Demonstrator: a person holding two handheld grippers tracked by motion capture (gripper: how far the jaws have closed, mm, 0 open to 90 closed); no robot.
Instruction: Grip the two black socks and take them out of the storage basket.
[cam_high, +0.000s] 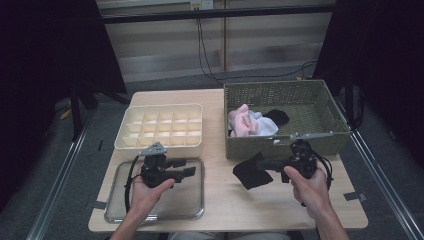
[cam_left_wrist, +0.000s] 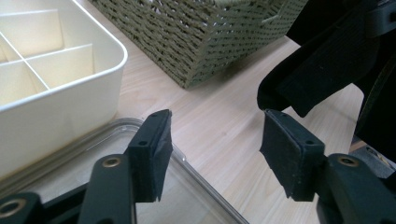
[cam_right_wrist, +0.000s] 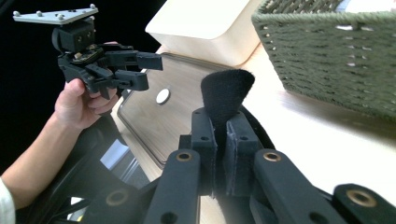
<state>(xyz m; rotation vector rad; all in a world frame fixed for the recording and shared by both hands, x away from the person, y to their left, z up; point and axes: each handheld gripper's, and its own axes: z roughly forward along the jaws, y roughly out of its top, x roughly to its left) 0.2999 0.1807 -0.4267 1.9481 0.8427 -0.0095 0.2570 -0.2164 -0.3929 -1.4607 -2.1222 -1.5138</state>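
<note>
My right gripper (cam_high: 266, 164) (cam_right_wrist: 220, 140) is shut on a black sock (cam_high: 252, 171) (cam_right_wrist: 227, 91), which it holds just above the table in front of the basket. The sock sticks up between the pads and its loose end hangs toward the table's middle. In the left gripper view the sock (cam_left_wrist: 322, 65) hangs at the upper right. My left gripper (cam_high: 186, 167) (cam_left_wrist: 215, 144) stands open with nothing between its jaws. It hovers over the right part of a clear lid (cam_high: 155, 210) (cam_left_wrist: 191, 191) and points toward the sock. The right gripper view has the left gripper (cam_right_wrist: 144, 70) at its far left.
A cream box (cam_high: 160, 107) (cam_left_wrist: 56, 98) (cam_right_wrist: 201, 23) with several small compartments sits behind the lid (cam_right_wrist: 154, 121). An olive woven basket (cam_high: 285, 92) (cam_left_wrist: 205, 32) (cam_right_wrist: 327, 51) at the back right holds pink (cam_high: 241, 122), white (cam_high: 262, 124) and black (cam_high: 276, 116) clothes. Bare wood lies between lid and sock.
</note>
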